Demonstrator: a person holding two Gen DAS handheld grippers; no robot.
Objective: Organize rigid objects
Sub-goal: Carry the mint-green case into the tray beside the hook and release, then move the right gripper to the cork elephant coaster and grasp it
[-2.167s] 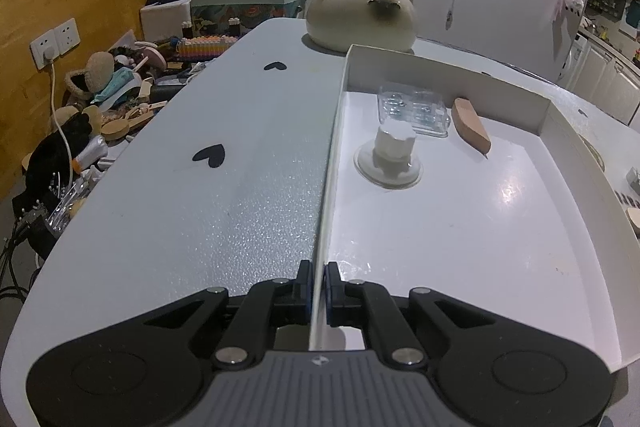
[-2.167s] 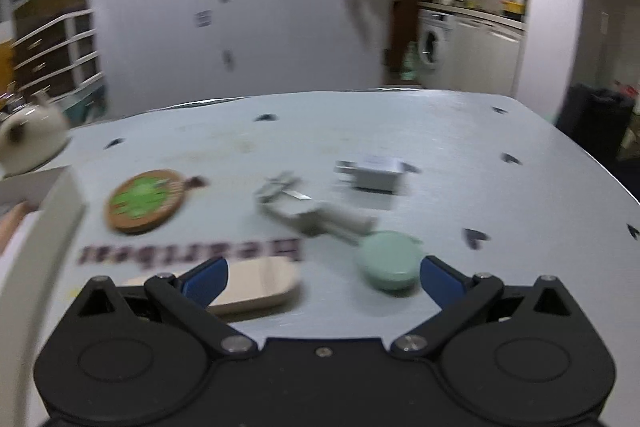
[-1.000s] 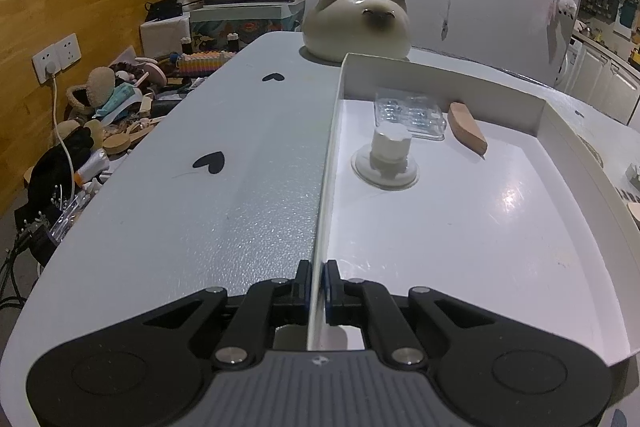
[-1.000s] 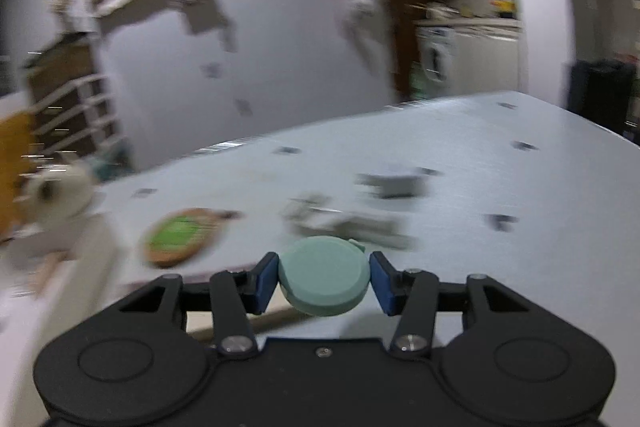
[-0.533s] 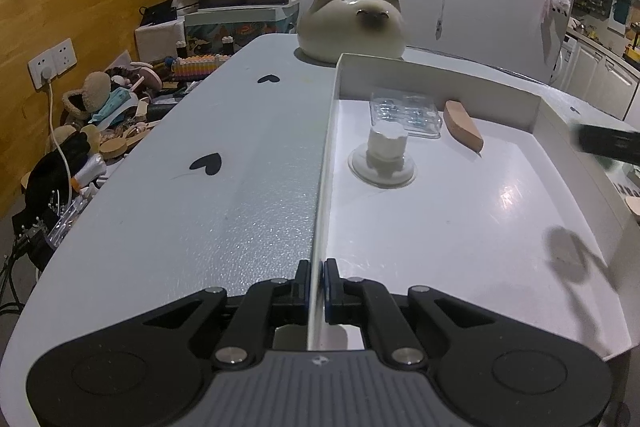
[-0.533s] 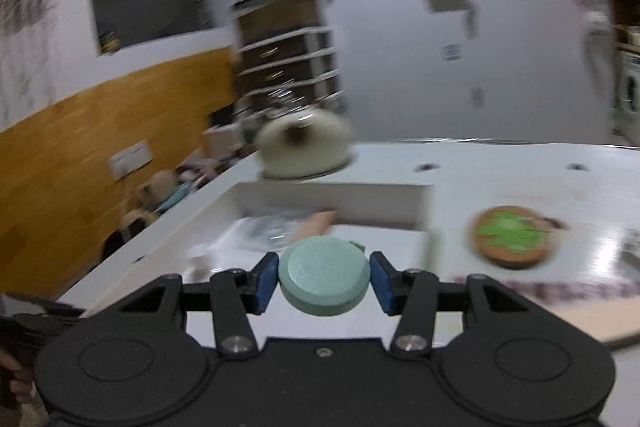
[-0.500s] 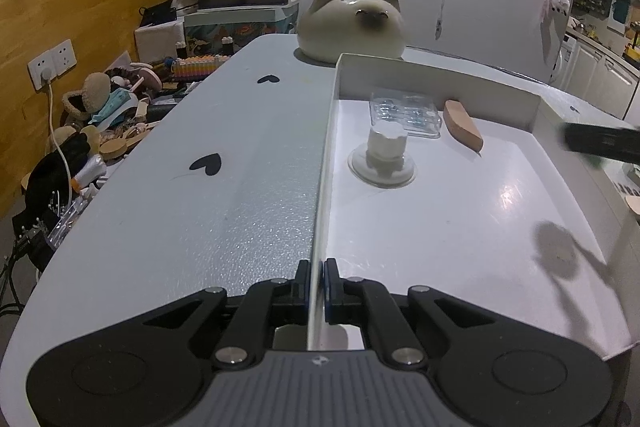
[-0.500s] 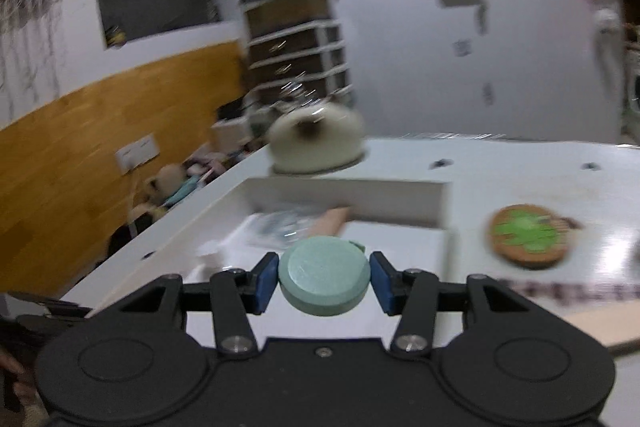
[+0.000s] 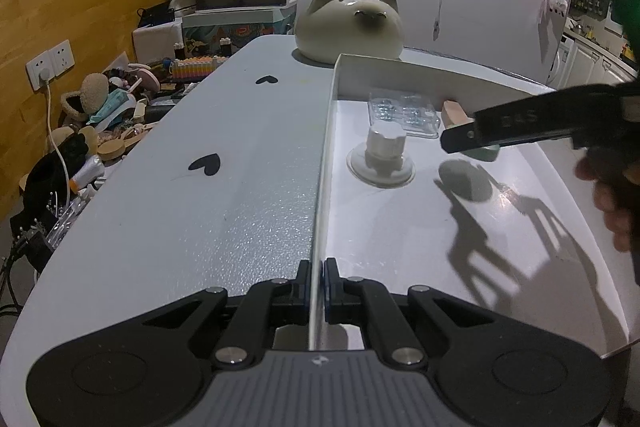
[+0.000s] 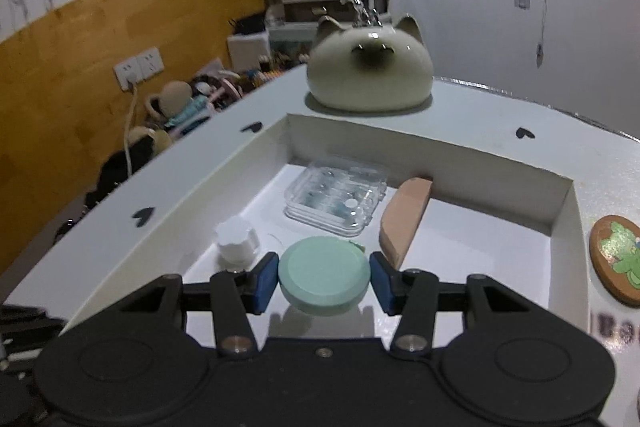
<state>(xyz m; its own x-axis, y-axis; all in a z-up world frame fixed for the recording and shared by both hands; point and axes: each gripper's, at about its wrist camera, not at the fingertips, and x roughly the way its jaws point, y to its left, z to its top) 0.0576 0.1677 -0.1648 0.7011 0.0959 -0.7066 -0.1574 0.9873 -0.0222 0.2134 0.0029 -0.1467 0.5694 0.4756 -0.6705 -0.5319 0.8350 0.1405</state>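
Note:
A white shallow box [image 9: 432, 71] lies on the pale table. My left gripper [image 9: 317, 273] is shut on the box's near left wall [image 9: 320, 211]. Inside the box stand a white knob on a clear suction base [image 9: 384, 151], a clear plastic case [image 9: 404, 113] and a tan wedge [image 9: 452, 113]. My right gripper [image 10: 324, 277] is shut on a round mint-green disc [image 10: 323, 273] and hovers over the box floor, between the white knob [image 10: 236, 241] and the tan wedge [image 10: 404, 219]. In the left wrist view the right gripper [image 9: 476, 143] reaches in from the right, with the disc [image 9: 486, 151] barely showing.
A cream cat-shaped pot [image 9: 348, 25] stands just beyond the box. A round wooden coaster with a green picture [image 10: 618, 259] lies right of the box. Clutter of brushes and toys [image 9: 104, 119] fills the floor left of the table. A hand [image 9: 616, 195] holds the right gripper.
The right gripper picked the mint disc up off the table and swung left with it until it came over the box. The left gripper kept its hold on the box wall.

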